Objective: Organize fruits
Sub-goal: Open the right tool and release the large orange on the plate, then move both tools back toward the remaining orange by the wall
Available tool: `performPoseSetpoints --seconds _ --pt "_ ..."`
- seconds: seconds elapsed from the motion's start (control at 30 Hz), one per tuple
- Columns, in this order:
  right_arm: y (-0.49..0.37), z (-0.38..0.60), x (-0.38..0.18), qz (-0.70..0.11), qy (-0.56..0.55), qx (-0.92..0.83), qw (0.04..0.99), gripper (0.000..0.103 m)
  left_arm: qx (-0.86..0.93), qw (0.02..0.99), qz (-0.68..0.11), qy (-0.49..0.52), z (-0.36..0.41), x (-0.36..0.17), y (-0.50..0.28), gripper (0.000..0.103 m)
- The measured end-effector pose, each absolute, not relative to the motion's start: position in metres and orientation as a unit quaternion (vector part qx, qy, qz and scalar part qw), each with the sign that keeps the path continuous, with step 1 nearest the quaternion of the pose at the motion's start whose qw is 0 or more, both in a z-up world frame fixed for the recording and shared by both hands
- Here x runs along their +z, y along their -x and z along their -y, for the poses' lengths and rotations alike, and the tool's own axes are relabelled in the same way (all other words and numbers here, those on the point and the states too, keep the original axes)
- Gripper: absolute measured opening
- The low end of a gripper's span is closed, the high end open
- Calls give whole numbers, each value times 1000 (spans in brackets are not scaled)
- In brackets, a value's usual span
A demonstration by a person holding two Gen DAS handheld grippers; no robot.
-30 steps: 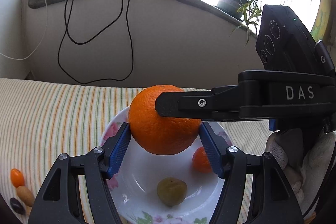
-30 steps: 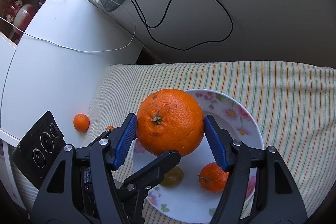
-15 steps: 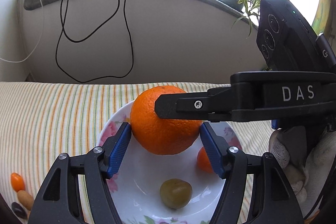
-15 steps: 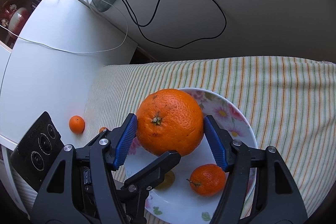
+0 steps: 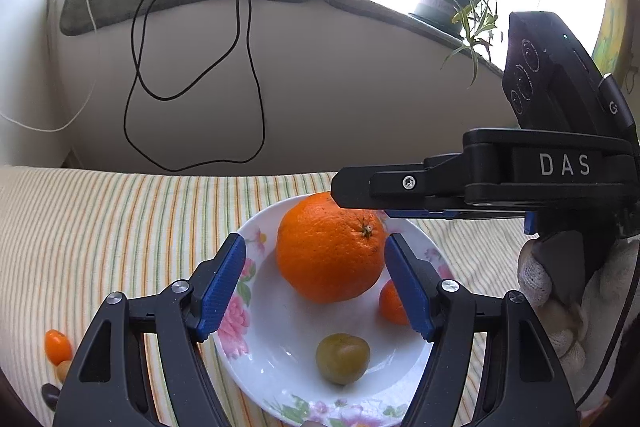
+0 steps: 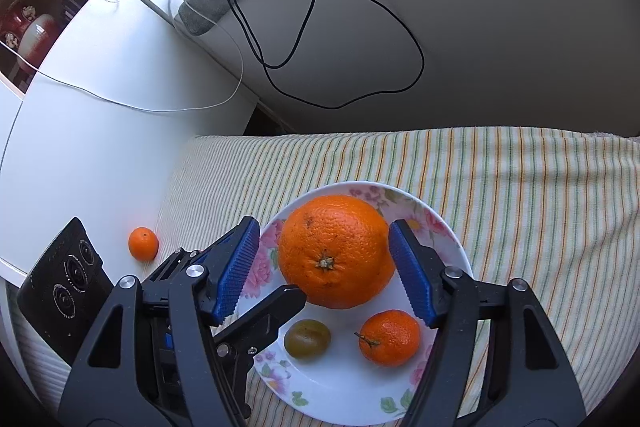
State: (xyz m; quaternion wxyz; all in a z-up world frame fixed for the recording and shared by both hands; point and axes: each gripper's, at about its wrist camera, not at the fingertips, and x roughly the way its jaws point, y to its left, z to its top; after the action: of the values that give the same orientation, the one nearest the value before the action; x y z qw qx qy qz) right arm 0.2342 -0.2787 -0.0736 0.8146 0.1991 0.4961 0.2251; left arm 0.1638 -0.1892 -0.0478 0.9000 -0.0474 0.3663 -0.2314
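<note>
Both grippers [image 5: 314, 281] [image 6: 322, 269] opening around orange [image 6: 336, 251]; pad contact unclear; tangerine [image 5: 390, 303] partly hidden.

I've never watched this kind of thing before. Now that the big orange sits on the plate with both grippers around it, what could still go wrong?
1. Both hand-held grippers are opening; the large orange sits near the plate's far rim and might roll off.
2. Pulling back, the right hand-held gripper could knock the small mandarin.
3. The left hand-held gripper could nudge the green plum.
</note>
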Motion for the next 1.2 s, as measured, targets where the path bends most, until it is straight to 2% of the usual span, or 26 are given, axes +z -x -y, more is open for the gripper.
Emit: performPoseSetpoints --seconds 0.67,1.2 --pt "-198 257 -31 -458 -138 210 852 77 -215 917 -332 49 153 -21 -131 72" --pt "-179 196 -9 -422 -111 252 864 77 -158 937 -303 74 78 -6 -94 72"
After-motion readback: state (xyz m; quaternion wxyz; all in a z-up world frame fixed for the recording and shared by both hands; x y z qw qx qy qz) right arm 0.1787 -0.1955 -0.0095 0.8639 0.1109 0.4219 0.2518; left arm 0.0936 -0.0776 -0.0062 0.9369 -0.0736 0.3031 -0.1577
